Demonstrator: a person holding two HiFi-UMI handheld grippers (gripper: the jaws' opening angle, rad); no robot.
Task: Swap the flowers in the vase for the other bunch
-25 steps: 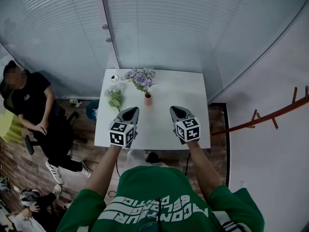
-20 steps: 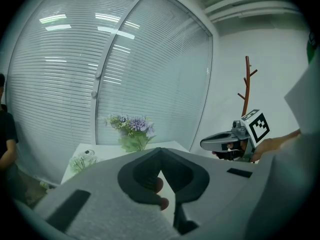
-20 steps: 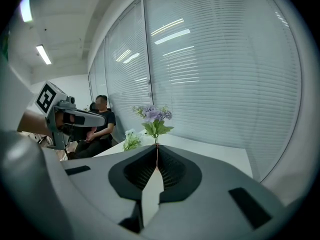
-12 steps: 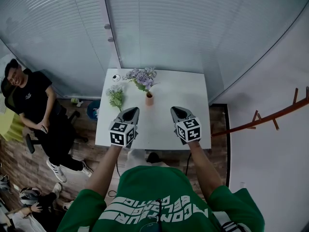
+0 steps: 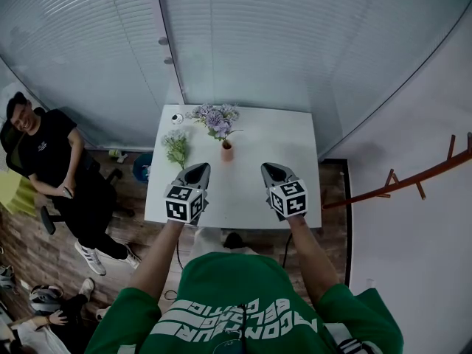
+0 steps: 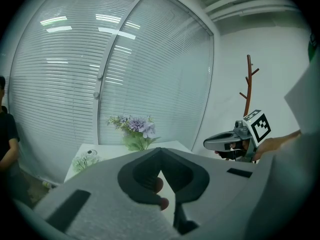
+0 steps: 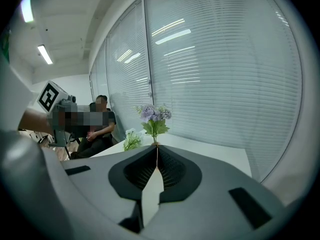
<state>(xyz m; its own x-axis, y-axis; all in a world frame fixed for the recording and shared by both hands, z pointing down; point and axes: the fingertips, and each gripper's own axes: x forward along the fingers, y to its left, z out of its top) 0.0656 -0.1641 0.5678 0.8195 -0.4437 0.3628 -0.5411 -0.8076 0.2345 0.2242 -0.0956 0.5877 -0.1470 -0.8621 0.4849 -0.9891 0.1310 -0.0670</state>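
Observation:
A small peach vase (image 5: 226, 151) stands mid-table with purple flowers (image 5: 214, 118) in it. A white-and-green bunch (image 5: 175, 145) lies on the white table (image 5: 295, 135) to its left. My left gripper (image 5: 199, 169) and right gripper (image 5: 270, 169) hover side by side over the near half of the table, both short of the vase, both shut and empty. The left gripper view shows its jaw tips (image 6: 160, 151) meeting below the purple flowers (image 6: 137, 126), with the white bunch (image 6: 84, 161) at left. In the right gripper view the closed tips (image 7: 157, 148) hide the vase under the flowers (image 7: 155, 115).
A small round object (image 5: 175, 118) sits at the table's far left corner. A person (image 5: 44, 150) sits on a chair left of the table, and a blue bin (image 5: 140, 168) stands by it. A glass wall with blinds runs behind; a wooden coat rack (image 5: 413, 179) stands at right.
Both grippers and the flowers keep their places. Only the seated person at the left has shifted a little.

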